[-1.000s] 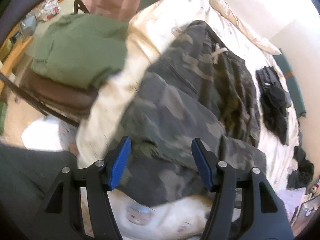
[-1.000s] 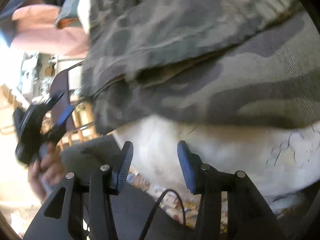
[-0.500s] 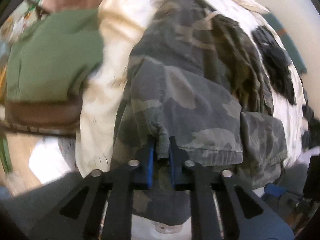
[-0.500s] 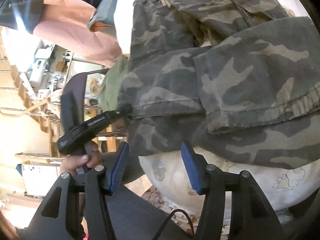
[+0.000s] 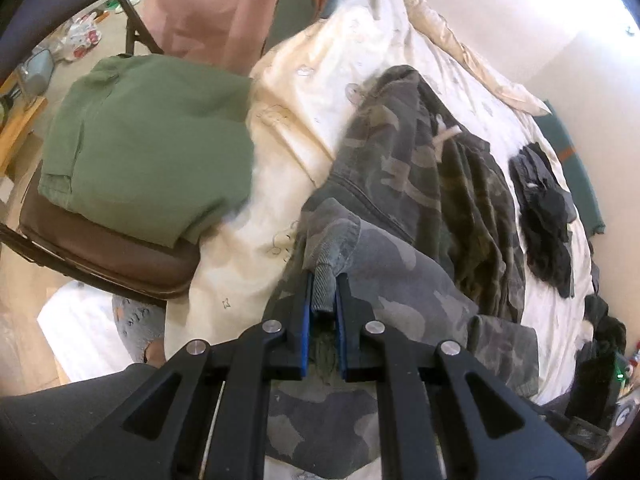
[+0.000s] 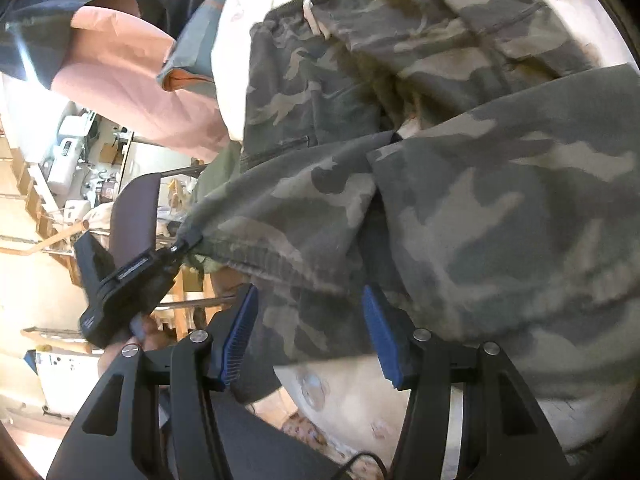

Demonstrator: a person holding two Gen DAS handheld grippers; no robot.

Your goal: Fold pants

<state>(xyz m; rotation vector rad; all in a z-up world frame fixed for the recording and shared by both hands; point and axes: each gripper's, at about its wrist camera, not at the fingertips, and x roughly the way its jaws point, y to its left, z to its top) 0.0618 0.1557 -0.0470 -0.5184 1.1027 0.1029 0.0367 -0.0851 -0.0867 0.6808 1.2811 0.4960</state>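
Camouflage pants (image 5: 404,184) lie crumpled on a cream bed sheet (image 5: 320,92), with a white drawstring near the waistband. My left gripper (image 5: 322,292) is shut on a ribbed cuff of one leg and holds it lifted over the near bed edge. In the right wrist view the pants (image 6: 460,200) fill the frame, and the left gripper (image 6: 188,242) shows at the left pinching the cuff corner. My right gripper (image 6: 310,320) is open, its blue pads either side of the hem, not closed on it.
A folded green garment (image 5: 148,144) rests on a brown chair (image 5: 108,256) left of the bed. A pink cloth (image 5: 208,4) hangs behind. Black clothes (image 5: 544,216) lie on the bed's right side. Floor clutter lies far left.
The left gripper went from open to shut on the pants cuff and has lifted it. The right gripper stayed open and moved closer to the hem.
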